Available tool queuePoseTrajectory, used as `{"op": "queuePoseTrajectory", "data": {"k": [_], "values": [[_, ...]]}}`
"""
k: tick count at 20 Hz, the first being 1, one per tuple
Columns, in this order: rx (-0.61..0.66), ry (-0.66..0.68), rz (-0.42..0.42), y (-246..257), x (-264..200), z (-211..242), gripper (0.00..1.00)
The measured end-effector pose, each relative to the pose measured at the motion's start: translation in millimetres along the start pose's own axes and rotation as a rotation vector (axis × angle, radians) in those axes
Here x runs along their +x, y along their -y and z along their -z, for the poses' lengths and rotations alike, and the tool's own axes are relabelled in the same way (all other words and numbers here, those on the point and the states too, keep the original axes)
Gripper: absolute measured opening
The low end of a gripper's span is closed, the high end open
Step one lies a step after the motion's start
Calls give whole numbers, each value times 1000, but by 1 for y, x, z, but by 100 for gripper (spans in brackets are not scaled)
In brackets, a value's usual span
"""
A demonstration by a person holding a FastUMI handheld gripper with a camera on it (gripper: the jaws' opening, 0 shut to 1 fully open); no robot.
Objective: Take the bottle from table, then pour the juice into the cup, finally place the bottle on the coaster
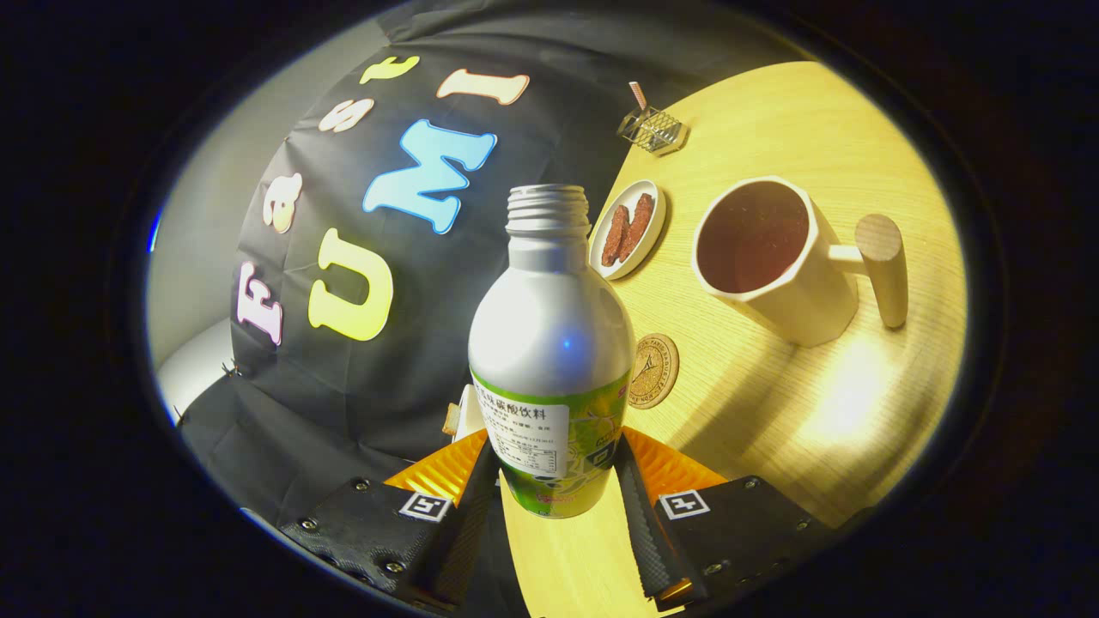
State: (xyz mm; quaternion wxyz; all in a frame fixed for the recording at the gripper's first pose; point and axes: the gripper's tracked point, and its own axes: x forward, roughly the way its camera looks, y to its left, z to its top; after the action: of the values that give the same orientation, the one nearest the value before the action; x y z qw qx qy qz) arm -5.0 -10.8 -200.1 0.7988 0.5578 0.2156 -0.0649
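The surface (798, 403) is seen tilted, its edge running just behind the bottle; open wood lies ahead and to the right of the claw (554, 481). The uncapped bottle (549, 360) is clamped between both fingers. The cup (773, 257), filled dark, stands beyond, the coaster (654, 371) nearer, beside the bottle.

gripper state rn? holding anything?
Gripper: shut on the silver aluminium bottle with the green label, cap off, one finger pressed against each side of its lower body; the view is tilted.
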Motion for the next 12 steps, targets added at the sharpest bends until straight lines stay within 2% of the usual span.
{"op": "queuePoseTrajectory", "data": {"k": [4, 12], "values": [[104, -19, -5, 8, 4, 1, 73], [228, -51, 1, 27, 0, 5, 73]]}}
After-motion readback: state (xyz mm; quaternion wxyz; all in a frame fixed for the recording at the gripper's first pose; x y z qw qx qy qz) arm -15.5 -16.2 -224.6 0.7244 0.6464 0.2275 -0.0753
